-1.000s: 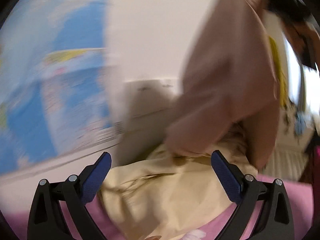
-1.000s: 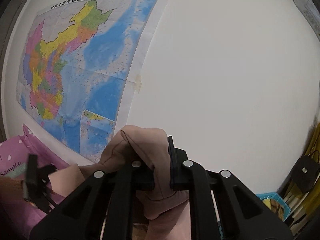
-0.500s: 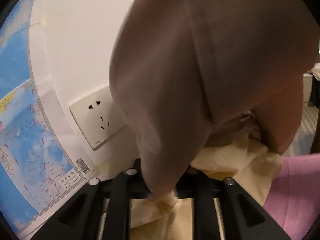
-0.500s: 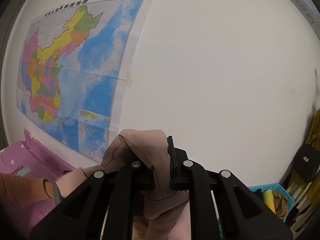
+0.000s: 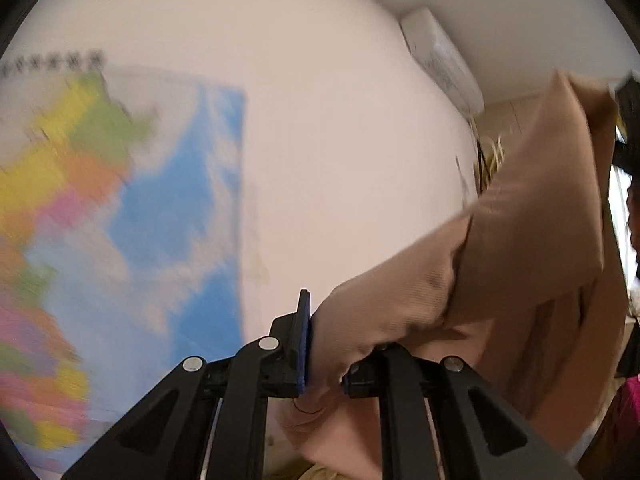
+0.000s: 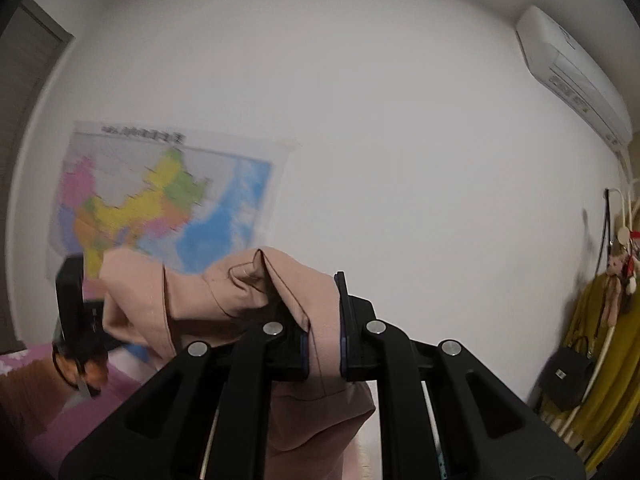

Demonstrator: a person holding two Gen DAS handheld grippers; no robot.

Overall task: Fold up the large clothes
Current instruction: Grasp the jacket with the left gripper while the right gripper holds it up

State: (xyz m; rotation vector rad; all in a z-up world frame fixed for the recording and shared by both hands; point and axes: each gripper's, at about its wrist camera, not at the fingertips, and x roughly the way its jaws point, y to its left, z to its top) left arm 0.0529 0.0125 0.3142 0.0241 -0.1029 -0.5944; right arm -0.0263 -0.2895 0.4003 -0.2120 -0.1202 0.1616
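Left wrist view: a blurred, brightly coloured wall map [image 5: 120,220] fills the left of the frame on a white wall. At bottom centre the left gripper [image 5: 324,344] has its jaws pressed together on a fold of the dusty-pink garment [image 5: 520,248], which stretches up toward the upper right edge, with a flap hanging down at the lower right. A white air conditioner [image 5: 440,60] sits near the top right.

Right wrist view: the same map [image 6: 160,204] shows at middle left, with the left gripper [image 6: 72,312] below it, dark and blurred, at the cloth's far end. At bottom centre the right gripper [image 6: 323,332] pinches the garment [image 6: 256,292] between its blue pads. The air conditioner [image 6: 572,76] is at upper right, and a black bag [image 6: 568,372] hangs at lower right.
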